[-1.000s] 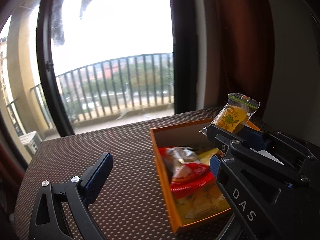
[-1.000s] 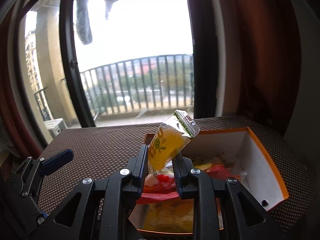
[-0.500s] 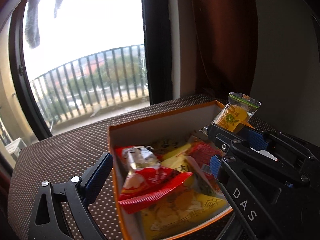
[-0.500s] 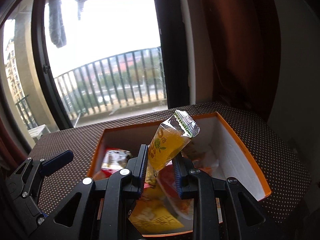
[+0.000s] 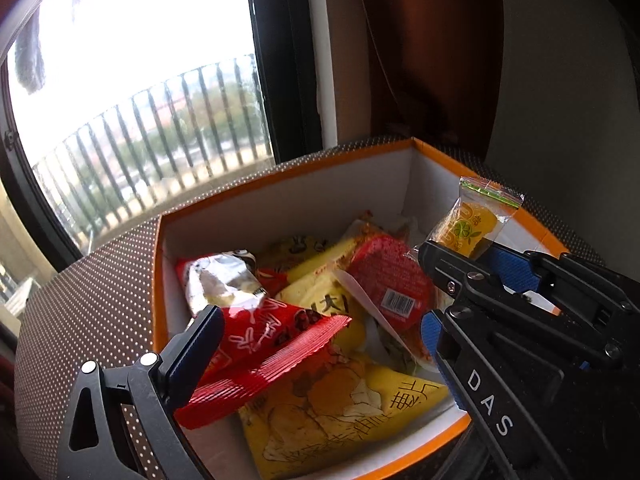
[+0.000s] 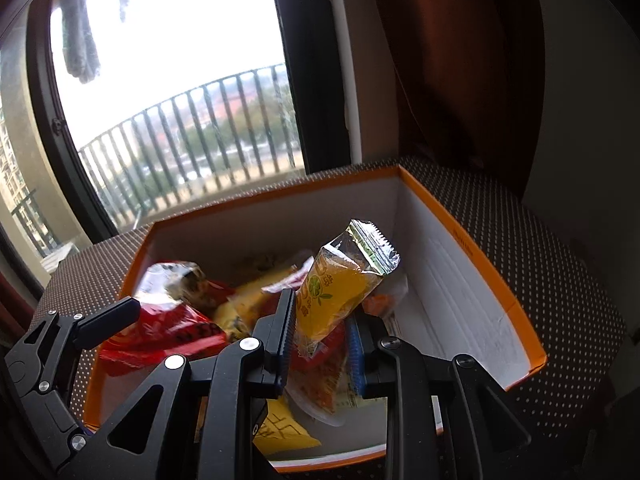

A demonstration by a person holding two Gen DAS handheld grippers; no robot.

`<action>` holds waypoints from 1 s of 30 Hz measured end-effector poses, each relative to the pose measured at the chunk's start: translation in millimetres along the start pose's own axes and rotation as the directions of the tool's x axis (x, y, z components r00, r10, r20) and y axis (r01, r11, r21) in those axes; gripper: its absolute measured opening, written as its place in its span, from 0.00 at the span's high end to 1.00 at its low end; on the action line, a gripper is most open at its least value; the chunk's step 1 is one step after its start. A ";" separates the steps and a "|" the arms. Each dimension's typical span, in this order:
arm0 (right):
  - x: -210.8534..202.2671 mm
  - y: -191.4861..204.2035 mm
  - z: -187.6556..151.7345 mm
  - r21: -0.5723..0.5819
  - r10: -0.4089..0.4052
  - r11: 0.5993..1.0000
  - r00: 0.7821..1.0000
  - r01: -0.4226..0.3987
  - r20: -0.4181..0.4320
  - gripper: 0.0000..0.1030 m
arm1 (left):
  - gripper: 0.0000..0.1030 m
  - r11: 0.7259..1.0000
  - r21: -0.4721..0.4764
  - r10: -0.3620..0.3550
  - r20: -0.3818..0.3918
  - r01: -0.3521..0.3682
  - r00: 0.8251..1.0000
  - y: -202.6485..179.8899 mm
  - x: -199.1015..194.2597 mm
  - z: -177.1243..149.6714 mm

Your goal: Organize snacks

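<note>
The right gripper (image 6: 322, 332) has its fingers clamped on a small yellow jelly packet (image 6: 340, 286), tilted toward one o'clock above the orange box (image 6: 472, 258). The left gripper (image 5: 316, 322) hangs at nine o'clock from it, fingers spread wide and holding nothing. Beneath both lie a red snack bag (image 5: 264, 344), a yellow chip bag (image 5: 340, 412) and a red flat packet (image 5: 390, 280). The box sits on a dotted brown surface (image 5: 92, 300) beside a balcony window (image 5: 132, 80).

Blown-out daylight through window (image 5: 132, 52), dim curtain (image 6: 460, 60) side, fisheye-bent edges, motion-blurred snacks (image 6: 240, 300)
</note>
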State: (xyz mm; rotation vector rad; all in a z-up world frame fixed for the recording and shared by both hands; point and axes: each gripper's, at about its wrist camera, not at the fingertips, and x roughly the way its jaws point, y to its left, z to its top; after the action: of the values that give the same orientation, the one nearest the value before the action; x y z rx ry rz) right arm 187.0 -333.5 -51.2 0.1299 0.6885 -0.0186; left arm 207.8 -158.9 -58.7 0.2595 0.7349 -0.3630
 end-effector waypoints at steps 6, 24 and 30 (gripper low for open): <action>12.1 -10.0 -5.6 0.027 -0.010 1.000 0.999 0.011 -0.037 0.74 | 0.03 0.998 0.041 0.041 0.000 -0.041 0.999 -15.6 -6.0 -5.6; -23.3 -1.7 -17.7 0.050 -0.054 0.997 0.998 0.052 0.032 0.20 | 0.03 1.000 0.008 0.006 0.068 -0.006 0.998 -15.3 -45.9 -21.7; -43.4 21.9 -20.4 0.031 -0.038 0.999 0.997 0.036 0.068 0.18 | 0.03 0.999 -0.036 0.036 0.121 -0.032 0.992 -2.9 -71.8 -32.7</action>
State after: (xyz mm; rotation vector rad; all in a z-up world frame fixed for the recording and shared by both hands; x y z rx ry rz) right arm 141.9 -310.3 -36.7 0.1444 0.6224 -0.0684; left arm 137.7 -133.4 -32.6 0.2155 0.6154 -0.3308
